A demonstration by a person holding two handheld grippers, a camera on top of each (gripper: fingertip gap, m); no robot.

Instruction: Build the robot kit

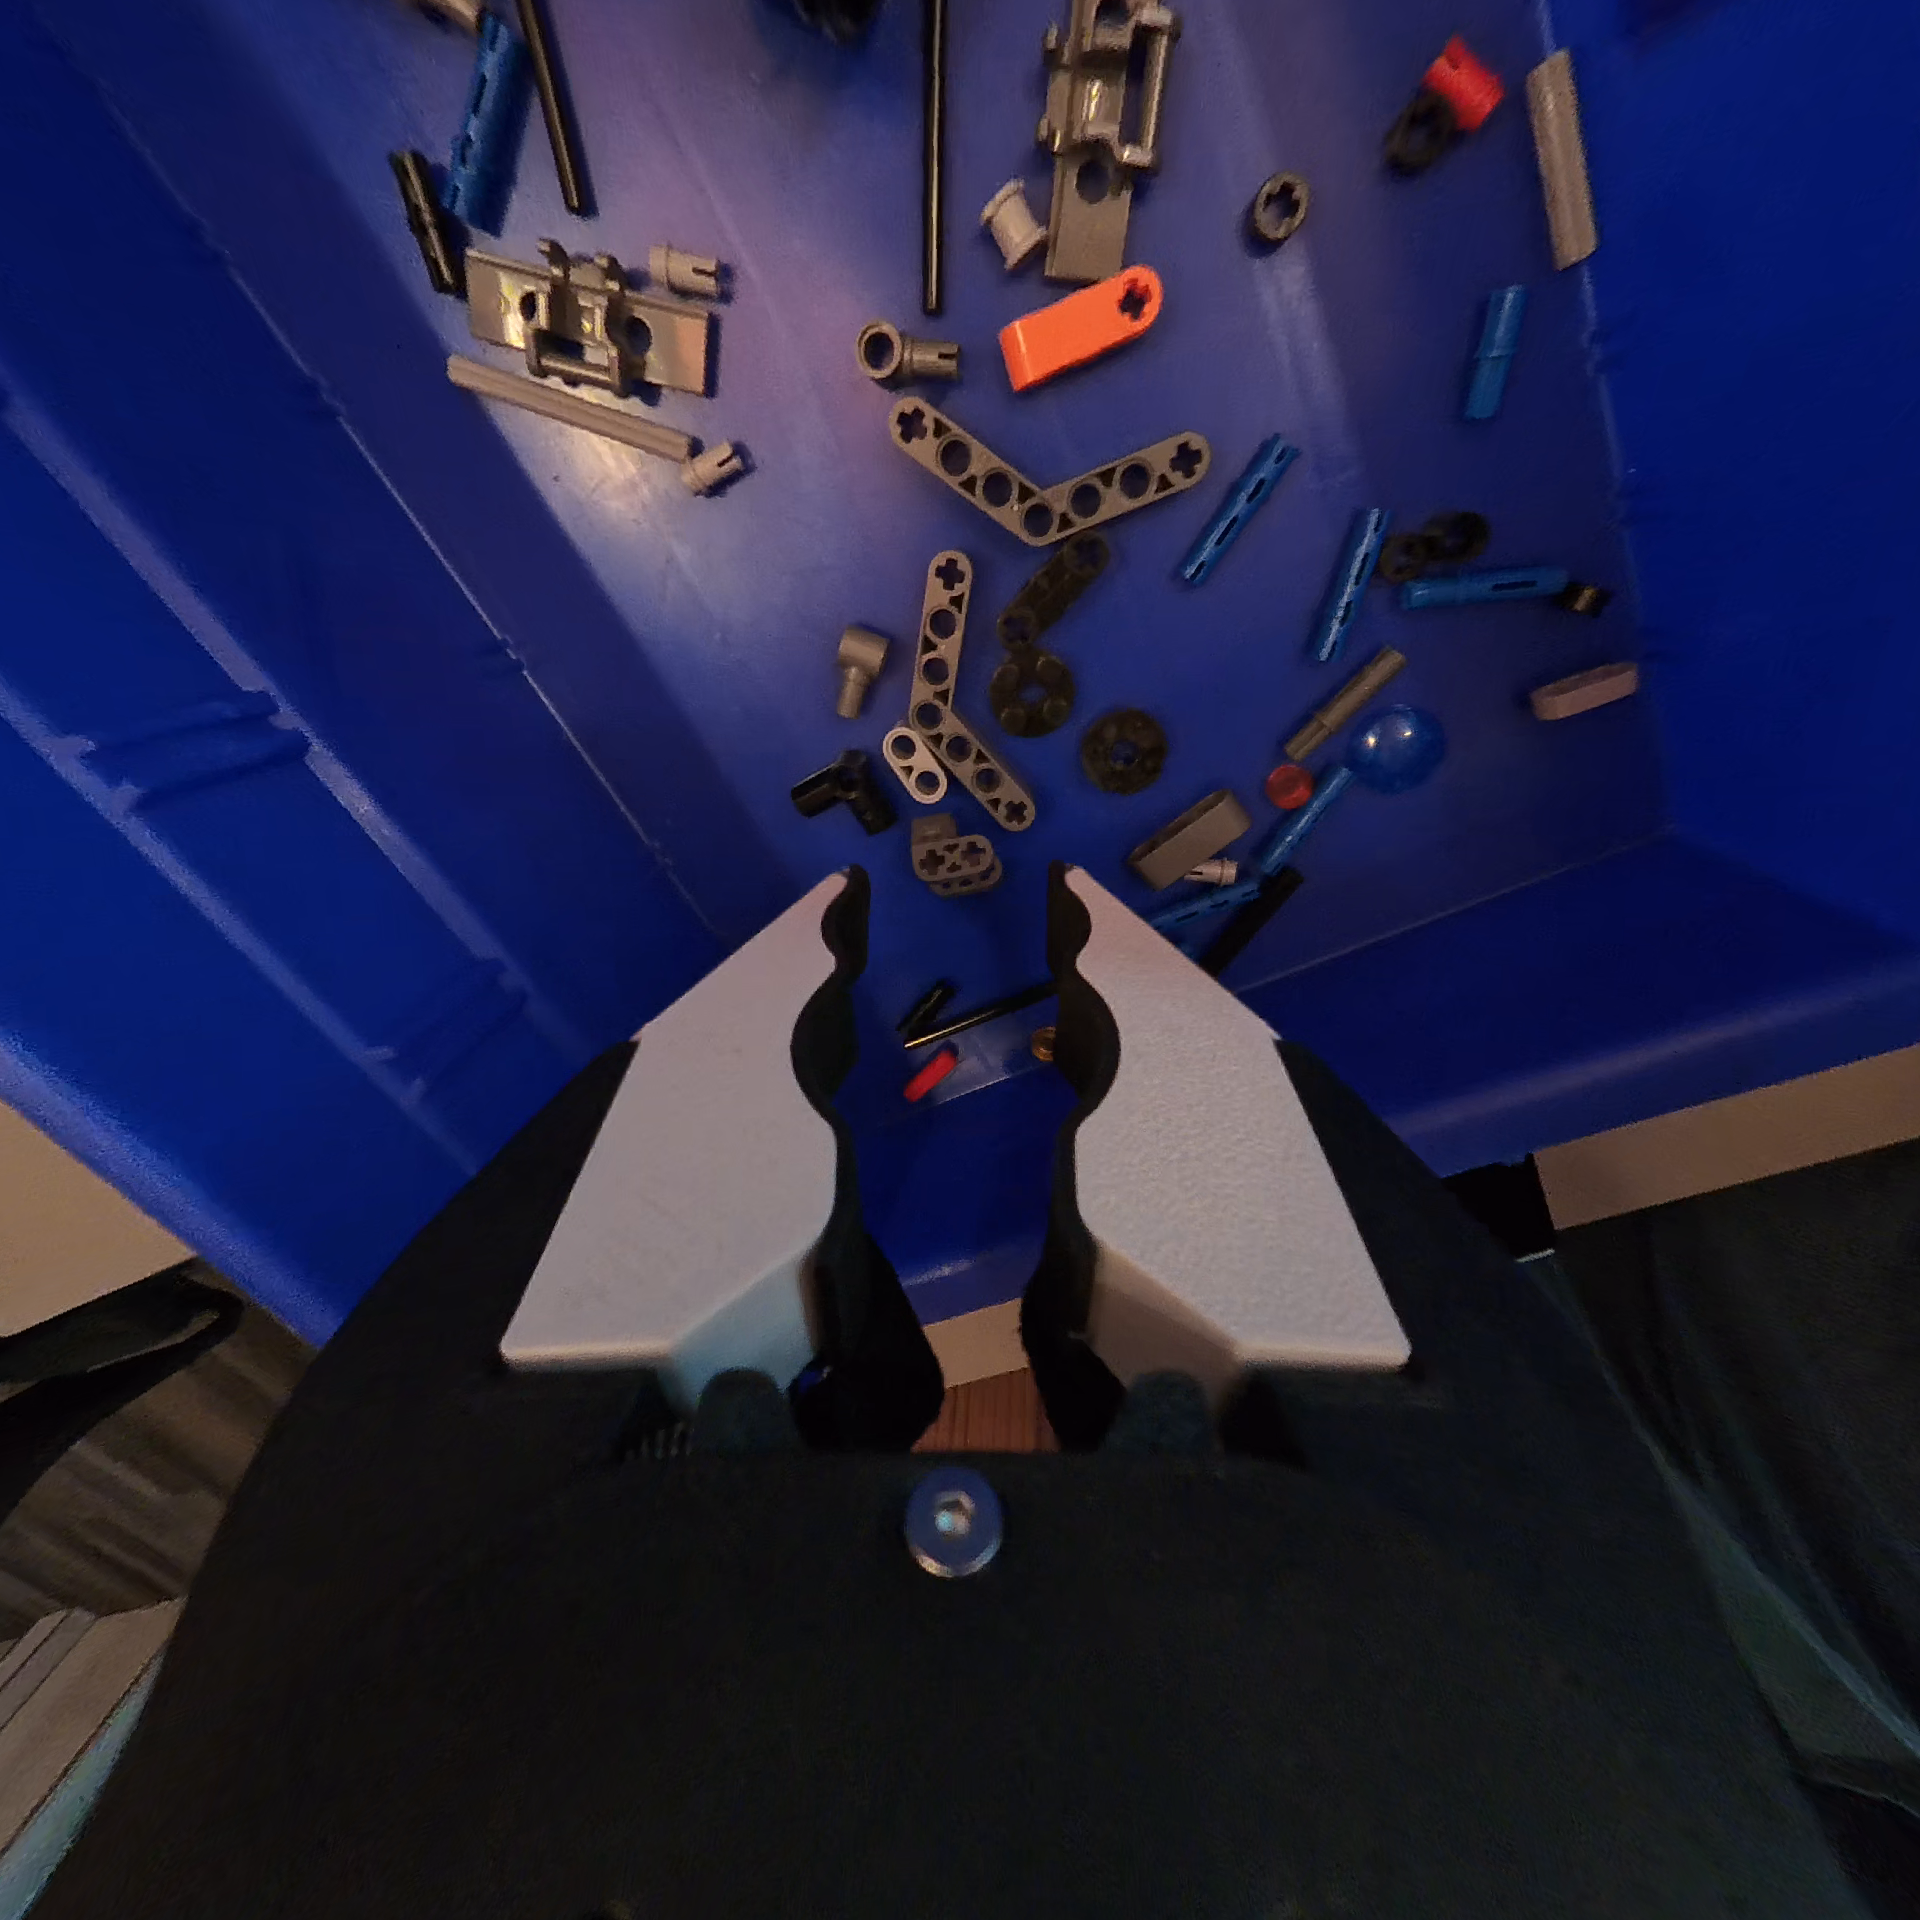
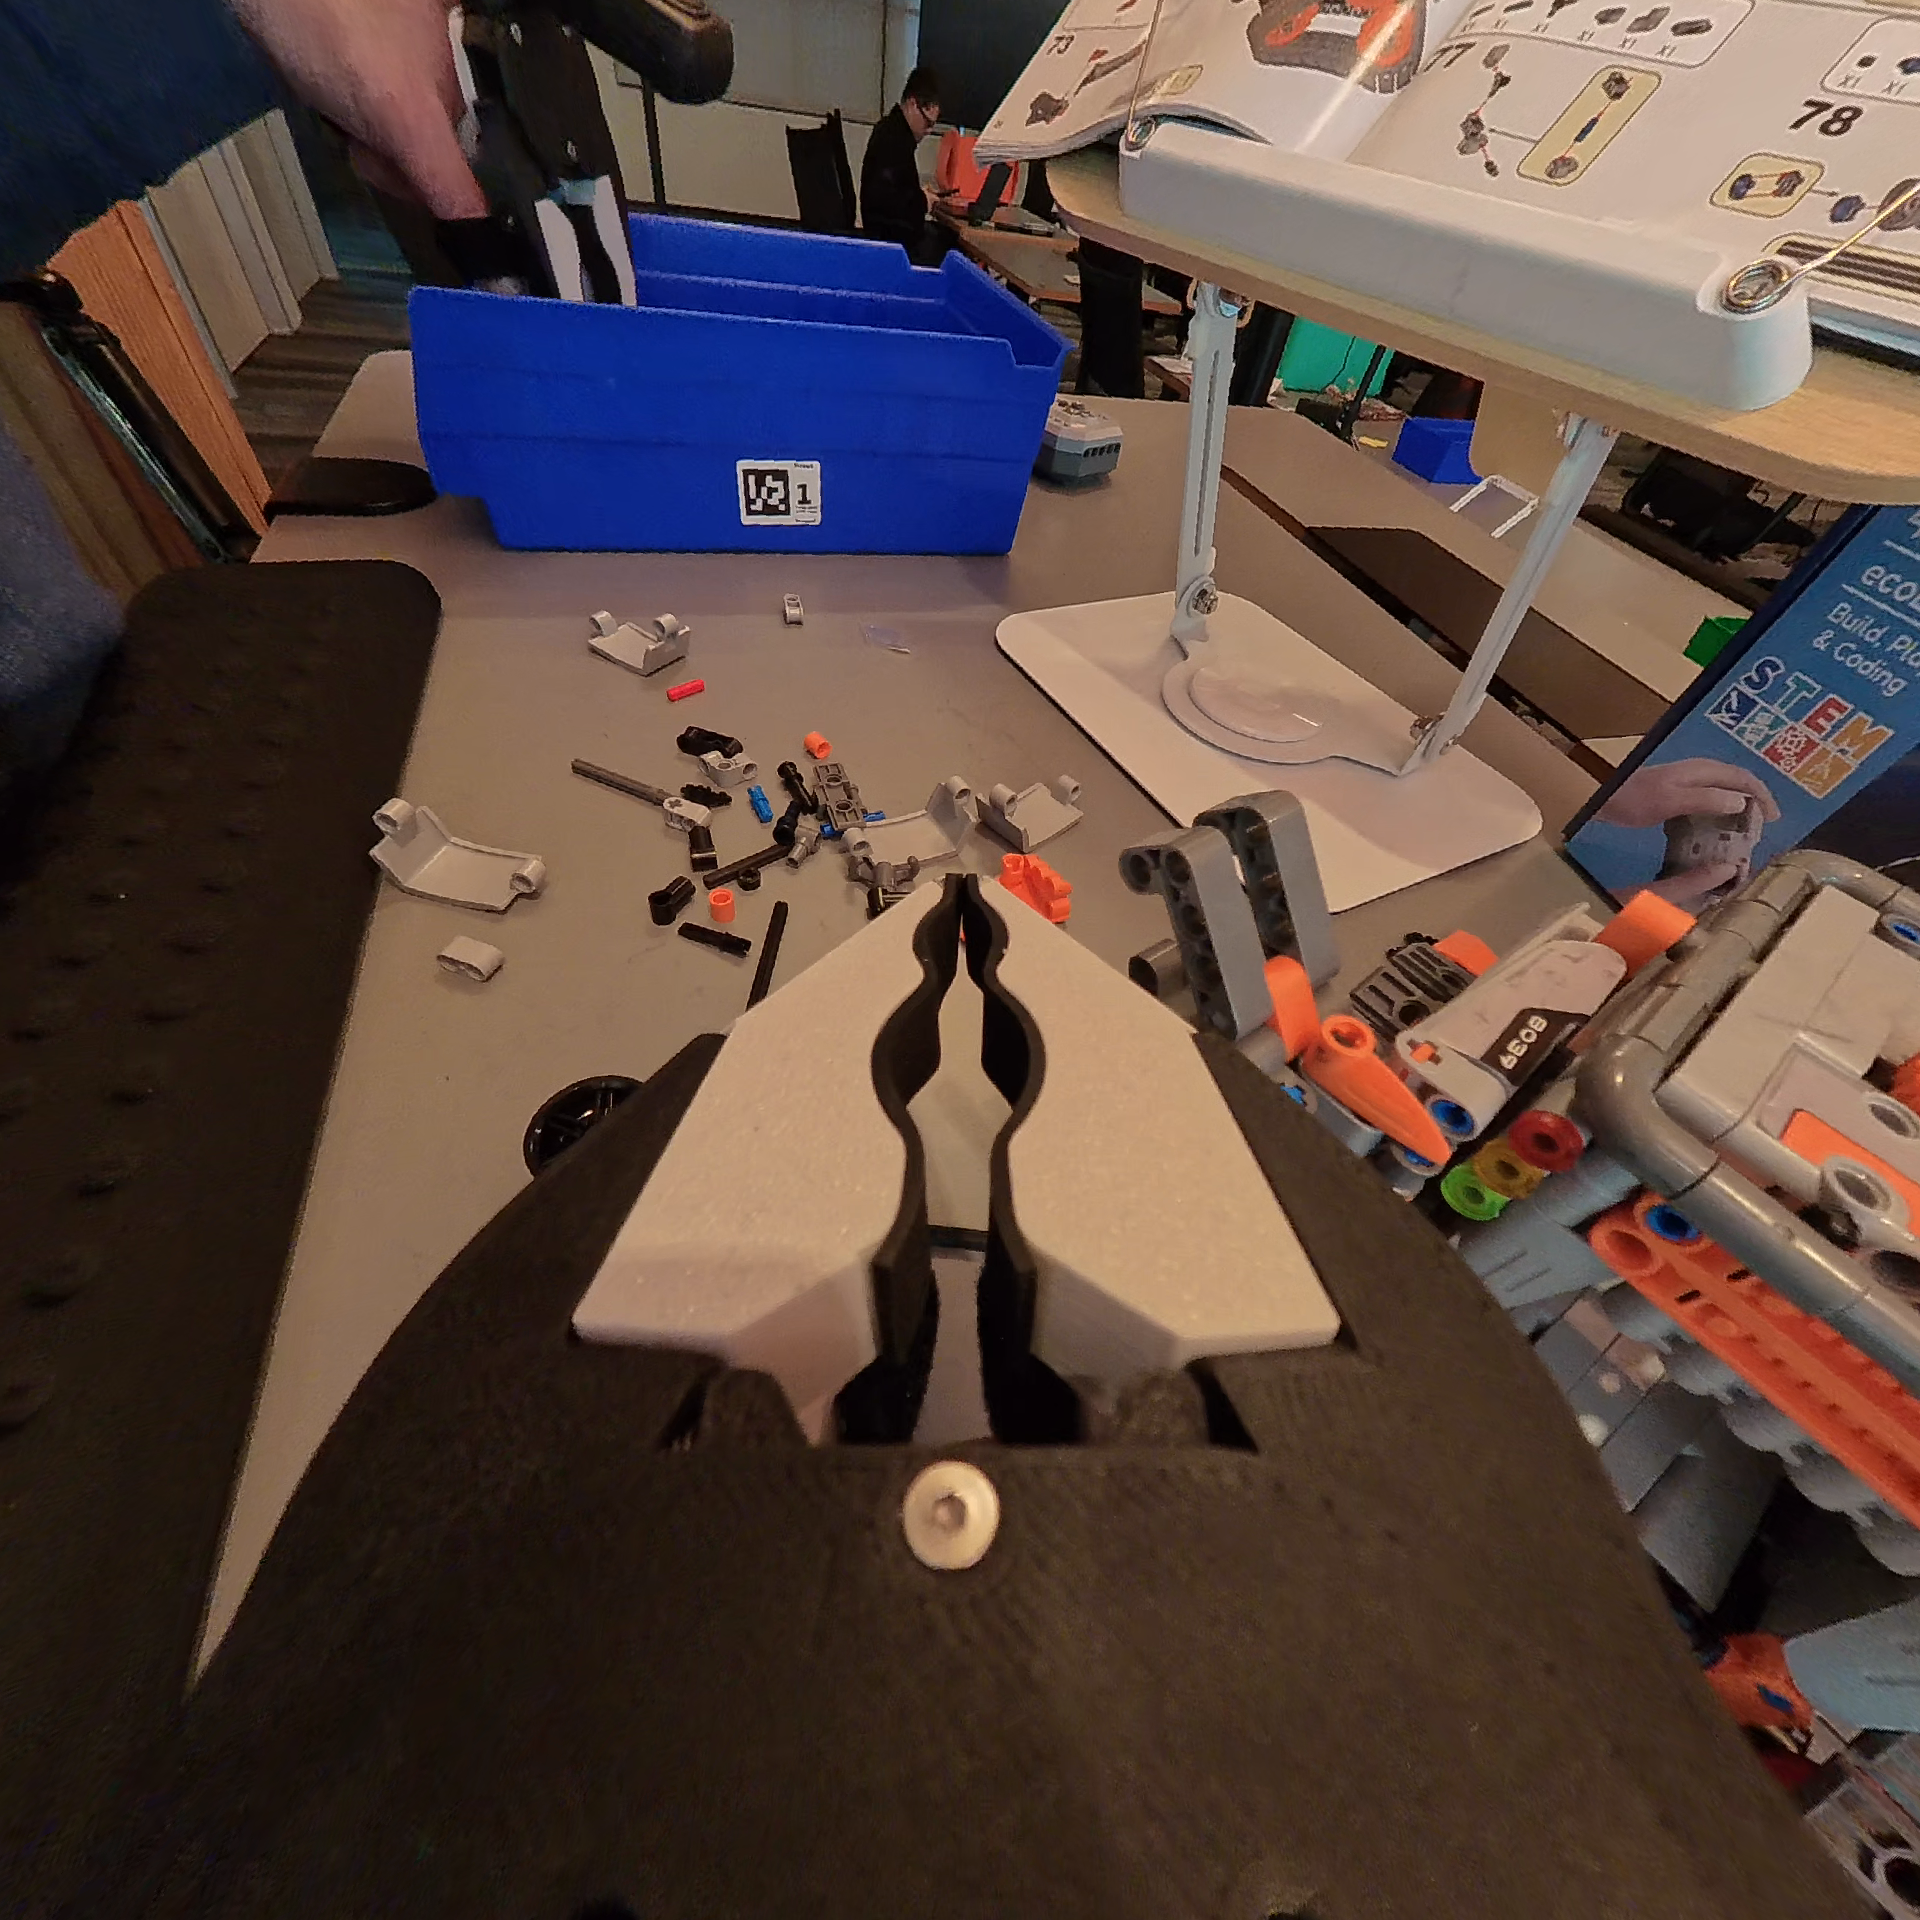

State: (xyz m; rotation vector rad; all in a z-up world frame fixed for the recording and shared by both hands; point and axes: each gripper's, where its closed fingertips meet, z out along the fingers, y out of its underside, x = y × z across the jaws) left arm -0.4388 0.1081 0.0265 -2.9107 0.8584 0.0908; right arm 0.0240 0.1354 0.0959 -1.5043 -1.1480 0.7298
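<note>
My left gripper (image 1: 958,883) is open and empty, hanging over the inside of a blue bin (image 1: 312,582) strewn with small building parts. Nearest its tips lies a small grey connector (image 1: 956,858); a grey bent beam (image 1: 961,696), a grey angled beam (image 1: 1049,478) and an orange piece (image 1: 1081,327) lie farther on. My right gripper (image 2: 962,885) is shut and holds nothing I can see, above a grey table (image 2: 520,1039) with scattered small parts (image 2: 748,821). An orange piece (image 2: 1037,883) lies just beyond its tips. The left gripper (image 2: 561,156), in a hand, reaches into the blue bin (image 2: 727,405).
A partly built grey and orange model (image 2: 1558,1091) stands at the right. A white stand (image 2: 1299,717) carries an open instruction booklet (image 2: 1507,83). A black mat (image 2: 208,883) lies at the left. A blue box (image 2: 1787,707) stands at the far right. A person sits far back. The gap from one gripper's tips to the other's is roughly 45 cm. My right tips are about 40 cm from the orange piece (image 1: 1081,327), my left tips only 8 cm.
</note>
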